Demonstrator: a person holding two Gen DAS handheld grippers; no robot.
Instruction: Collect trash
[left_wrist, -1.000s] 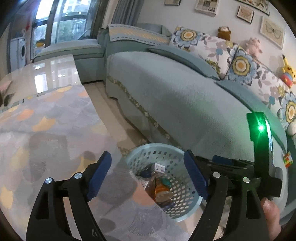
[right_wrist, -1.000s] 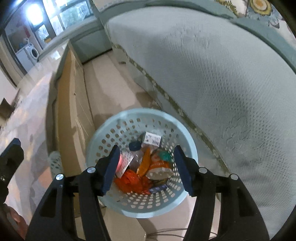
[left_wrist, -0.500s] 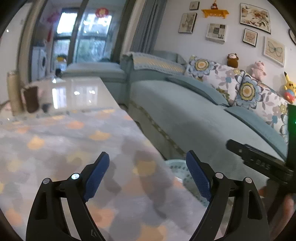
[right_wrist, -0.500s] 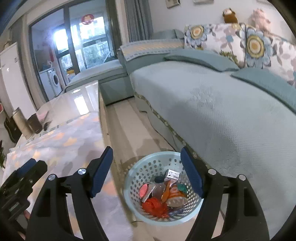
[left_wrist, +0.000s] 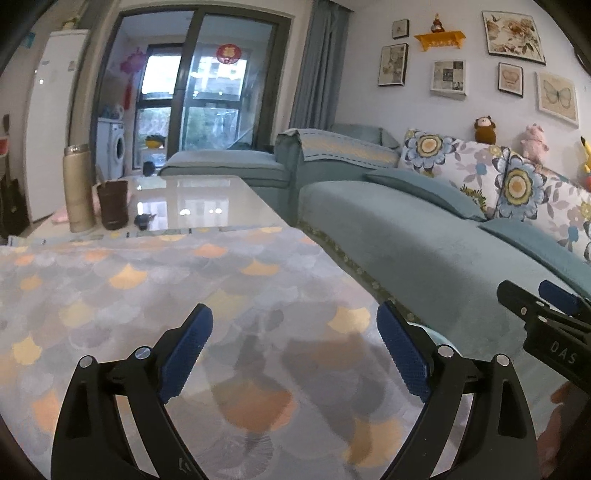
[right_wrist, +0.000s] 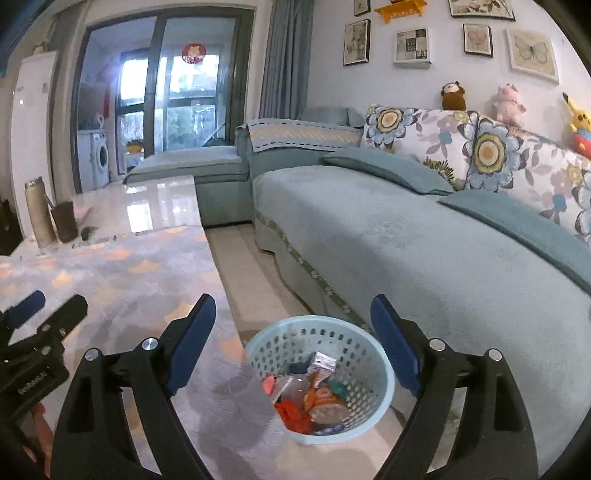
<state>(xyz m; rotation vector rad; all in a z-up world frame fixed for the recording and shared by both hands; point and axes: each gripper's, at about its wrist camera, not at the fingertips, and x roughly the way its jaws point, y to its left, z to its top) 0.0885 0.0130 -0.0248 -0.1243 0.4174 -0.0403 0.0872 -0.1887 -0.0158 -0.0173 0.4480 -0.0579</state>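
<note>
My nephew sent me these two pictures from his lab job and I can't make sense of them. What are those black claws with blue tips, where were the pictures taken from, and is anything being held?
No robot here: a person carries a hand-held gripper in each hand, each with a camera looking along its two blue-padded fingers. One picture comes from the left gripper, over a table with a patterned tablecloth; a flask and a dark cup stand at its far end. The other comes from the right gripper, above a pale blue basket of wrappers on the floor beside the sofa. Both grippers' jaws are opening with nothing between them.
</note>
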